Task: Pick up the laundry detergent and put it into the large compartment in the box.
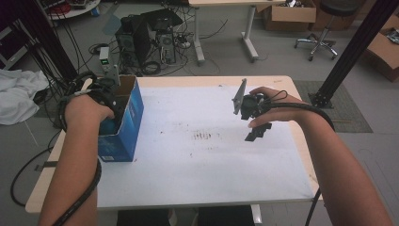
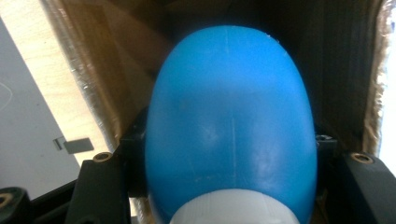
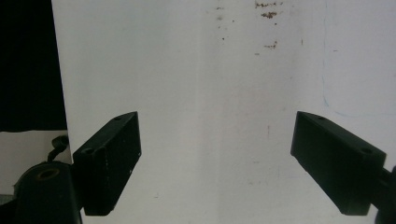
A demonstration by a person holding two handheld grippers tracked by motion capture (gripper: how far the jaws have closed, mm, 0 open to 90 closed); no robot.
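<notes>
Table [image 1: 197, 183] covered by a white sheet; an open blue cardboard box [image 1: 124, 125] stands at its left edge. The left gripper [image 1: 110, 113] reaches down into the box, its jaws clamped on a blue bottle [image 2: 229, 126] with a white cap [image 2: 233, 210]. The right gripper [image 3: 215, 161] hovers above the sheet, jaws spread wide with nothing between them

Grey floor [image 1: 282, 61], tangled cables [image 1: 150, 66], office stool [image 1: 324, 33], cardboard boxes [image 1: 289, 14].
</notes>
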